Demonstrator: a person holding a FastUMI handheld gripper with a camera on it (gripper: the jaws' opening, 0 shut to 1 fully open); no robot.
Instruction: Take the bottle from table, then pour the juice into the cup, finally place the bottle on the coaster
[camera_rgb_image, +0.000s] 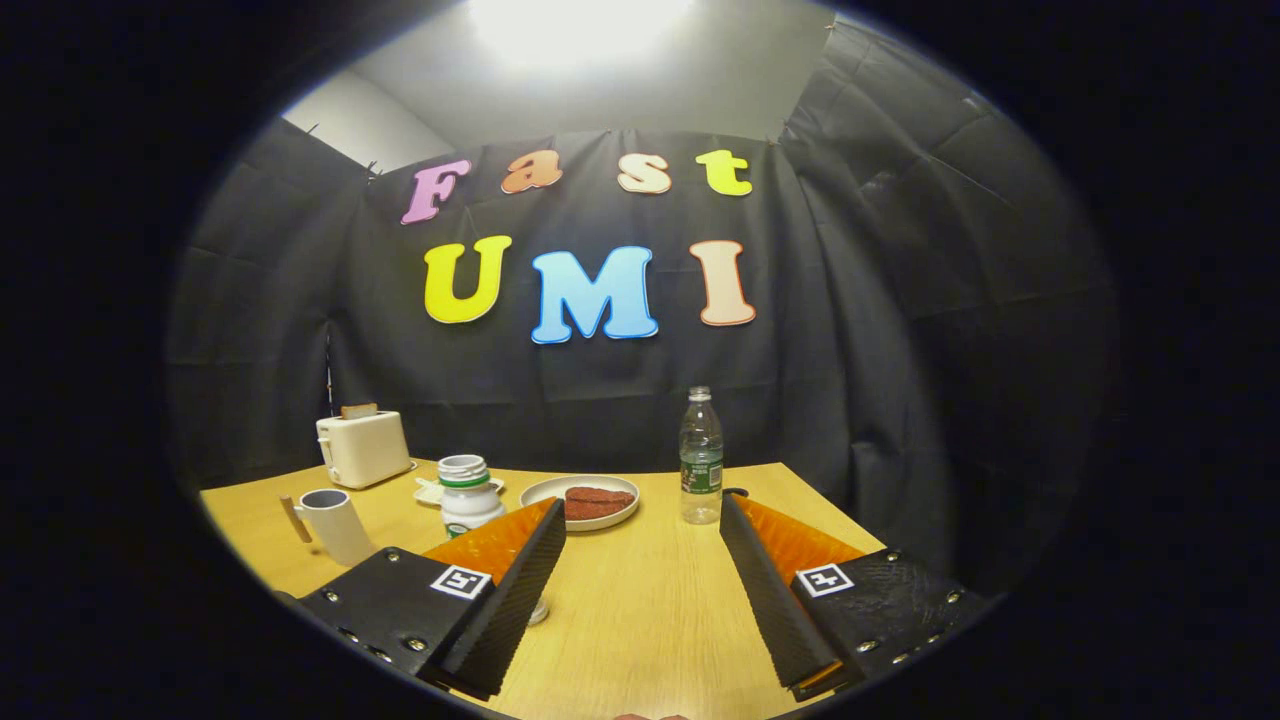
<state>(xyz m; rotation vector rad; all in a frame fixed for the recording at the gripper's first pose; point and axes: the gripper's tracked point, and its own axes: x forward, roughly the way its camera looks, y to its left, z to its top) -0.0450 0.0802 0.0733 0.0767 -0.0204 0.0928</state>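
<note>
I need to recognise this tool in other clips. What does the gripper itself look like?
The gripper has two wedge-shaped fingers with ribbed inner faces. Each sits on a black bolted plate bearing a square black-and-white marker.

A light wooden table (640, 610) with a pale yellow top stands in a booth. Behind it and on the right side hangs a black creased cloth wall (900, 330), pinned along its upper edge. Above the cloth there is a plain grey-white wall (640, 90), and a strong white light (575, 25) shines at the top.
</note>
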